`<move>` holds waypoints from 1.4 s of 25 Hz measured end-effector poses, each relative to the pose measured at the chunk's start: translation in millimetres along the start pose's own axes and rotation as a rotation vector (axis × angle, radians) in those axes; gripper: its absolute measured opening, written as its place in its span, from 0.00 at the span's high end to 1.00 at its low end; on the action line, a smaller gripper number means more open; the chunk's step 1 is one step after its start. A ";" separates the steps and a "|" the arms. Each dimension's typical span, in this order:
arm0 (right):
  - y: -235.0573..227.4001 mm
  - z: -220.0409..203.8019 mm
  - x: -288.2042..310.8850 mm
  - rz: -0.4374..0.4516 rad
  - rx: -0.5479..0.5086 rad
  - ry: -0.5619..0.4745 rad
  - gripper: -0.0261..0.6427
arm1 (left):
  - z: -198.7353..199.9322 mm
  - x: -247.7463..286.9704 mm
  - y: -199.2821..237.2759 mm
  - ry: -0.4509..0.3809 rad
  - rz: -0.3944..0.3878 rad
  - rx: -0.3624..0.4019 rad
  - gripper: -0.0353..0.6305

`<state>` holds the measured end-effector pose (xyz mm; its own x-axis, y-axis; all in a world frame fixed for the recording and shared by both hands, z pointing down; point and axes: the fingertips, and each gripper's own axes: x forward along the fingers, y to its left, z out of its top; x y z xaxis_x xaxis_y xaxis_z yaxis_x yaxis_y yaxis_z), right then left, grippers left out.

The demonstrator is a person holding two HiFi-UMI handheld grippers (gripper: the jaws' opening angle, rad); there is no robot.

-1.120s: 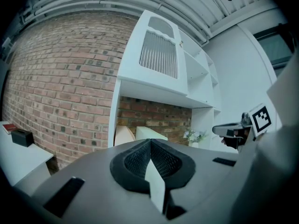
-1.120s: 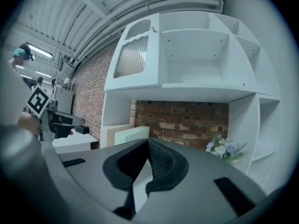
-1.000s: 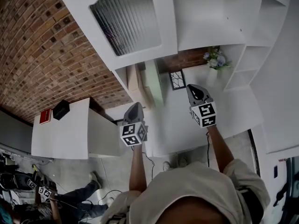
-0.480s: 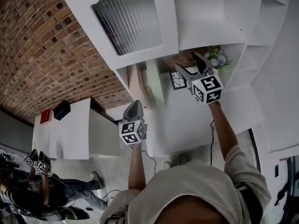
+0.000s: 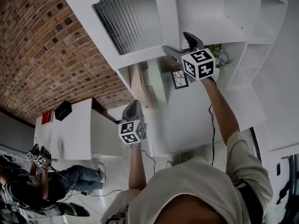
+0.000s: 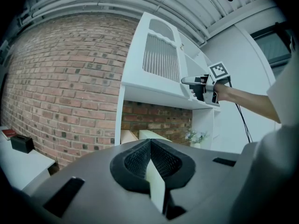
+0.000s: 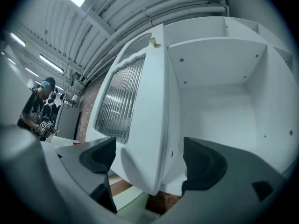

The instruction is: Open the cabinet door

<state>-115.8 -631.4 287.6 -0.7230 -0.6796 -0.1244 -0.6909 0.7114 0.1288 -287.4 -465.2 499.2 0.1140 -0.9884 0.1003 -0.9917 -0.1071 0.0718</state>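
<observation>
Cabinet door [image 7: 135, 111] edge lies between the opening jaws of right gripper [image 7: 149, 157].

Your right gripper [image 7: 150, 158] has its jaws opening, with the door's [image 7: 140, 101] free edge between them. The door stands ajar from the cabinet [image 7: 219, 92], its ribbed pane [image 7: 117, 99] toward your left jaw.

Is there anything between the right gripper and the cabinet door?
Nothing visible stands in the way. The right gripper has its jaws opening, with the free edge of the door between them; the pads do not seem to press on it. The left gripper is lower, apart from the door.
</observation>
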 end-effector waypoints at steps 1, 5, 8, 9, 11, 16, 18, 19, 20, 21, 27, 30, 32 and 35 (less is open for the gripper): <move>-1.3 3.7 4.8 -0.001 0.008 -0.004 0.29 | -0.3 0.0 2.3 0.000 0.002 -0.001 0.91; -2.0 13.1 19.8 0.001 0.025 -0.018 0.29 | -1.0 -0.1 9.0 -0.002 0.004 -0.002 0.91; -0.4 14.2 28.1 0.017 0.028 -0.013 0.30 | -0.7 -1.8 12.0 -0.005 0.006 -0.003 0.91; 0.4 14.2 29.9 0.025 0.030 -0.012 0.29 | -1.4 -2.5 13.0 -0.004 0.006 -0.003 0.91; 2.3 14.1 32.4 0.035 0.036 -0.010 0.30 | -3.5 -3.8 14.8 -0.001 0.007 -0.007 0.91; 7.2 15.7 36.1 0.021 0.019 -0.016 0.28 | -6.6 -5.3 18.1 0.006 0.006 -0.018 0.91; 7.4 16.4 37.0 0.009 0.015 -0.011 0.28 | -6.5 -5.3 19.2 0.007 0.005 -0.022 0.91; 7.9 16.7 37.2 0.003 0.013 -0.010 0.28 | -6.6 -5.5 19.7 0.008 0.004 -0.024 0.91; 8.5 16.9 37.1 -0.003 0.013 -0.010 0.28 | -6.9 -5.7 19.9 0.009 0.003 -0.026 0.91; 9.0 16.8 36.5 -0.010 0.013 -0.011 0.28 | -7.3 -6.1 19.9 0.010 0.000 -0.028 0.91; 11.1 19.6 33.3 -0.036 0.017 0.000 0.28 | -5.7 -9.3 22.1 0.011 -0.015 -0.033 0.91; 10.5 20.2 30.2 -0.053 0.020 0.002 0.31 | -5.2 -11.2 24.6 0.009 -0.018 -0.033 0.91; 10.0 19.5 27.3 -0.064 0.018 -0.003 0.34 | -6.0 -12.1 25.8 0.008 -0.020 -0.034 0.91; 8.9 18.6 23.9 -0.074 0.015 -0.003 0.37 | -6.6 -11.9 26.0 0.007 -0.026 -0.032 0.91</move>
<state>-139.3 -638.0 267.5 -0.6702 -0.7297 -0.1355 -0.7420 0.6622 0.1040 -314.2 -455.5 506.5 0.1404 -0.9846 0.1044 -0.9859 -0.1293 0.1065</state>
